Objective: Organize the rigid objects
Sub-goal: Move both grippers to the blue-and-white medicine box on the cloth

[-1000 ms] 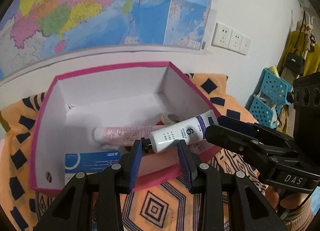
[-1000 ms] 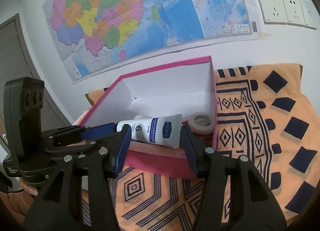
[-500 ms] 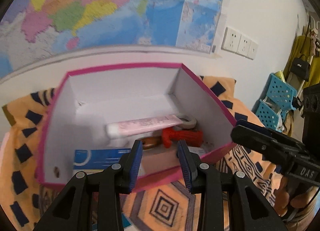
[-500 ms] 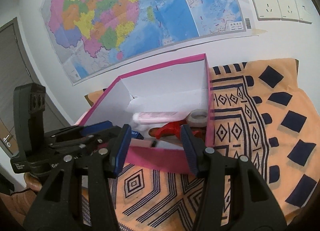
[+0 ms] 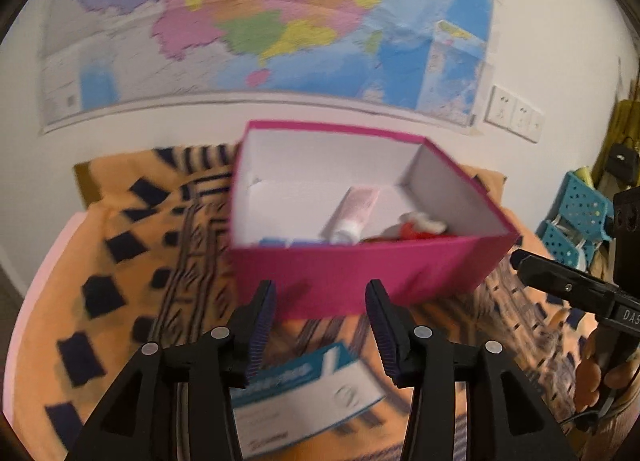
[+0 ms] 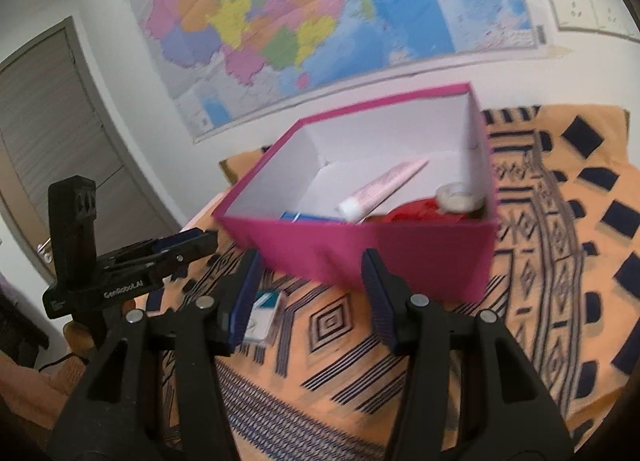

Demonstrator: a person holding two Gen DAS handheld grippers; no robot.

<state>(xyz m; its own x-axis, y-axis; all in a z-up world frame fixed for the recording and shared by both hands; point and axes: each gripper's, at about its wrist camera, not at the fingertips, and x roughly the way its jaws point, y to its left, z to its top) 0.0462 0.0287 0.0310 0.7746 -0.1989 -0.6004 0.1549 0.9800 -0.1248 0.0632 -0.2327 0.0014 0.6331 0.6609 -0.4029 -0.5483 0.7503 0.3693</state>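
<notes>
A pink box (image 5: 360, 273) with white inner walls stands on an orange patterned cloth (image 5: 120, 269). In it lie a pink tube (image 5: 356, 209), a red thing (image 5: 412, 230), a pale tape roll (image 6: 460, 197) and a blue carton (image 6: 308, 217). My left gripper (image 5: 320, 293) hangs before the box's front wall, its jaws opening with nothing between them. Under it a white and blue carton (image 5: 304, 393) lies on the cloth. My right gripper (image 6: 311, 261) stands open and empty before the same box (image 6: 380, 253). The left gripper (image 6: 188, 245) shows at its left.
A large map (image 5: 280, 21) hangs on the wall behind the box, with sockets (image 5: 516, 117) to its right. Blue plastic baskets (image 5: 580, 213) stand at the far right, a door (image 6: 60, 121) at the far left. A hand (image 5: 596, 377) holds the right gripper.
The white tube that lay between the jaws over the box is gone from view. Both grippers have drawn back from the box, the left one swinging sideways with its jaws wider.
</notes>
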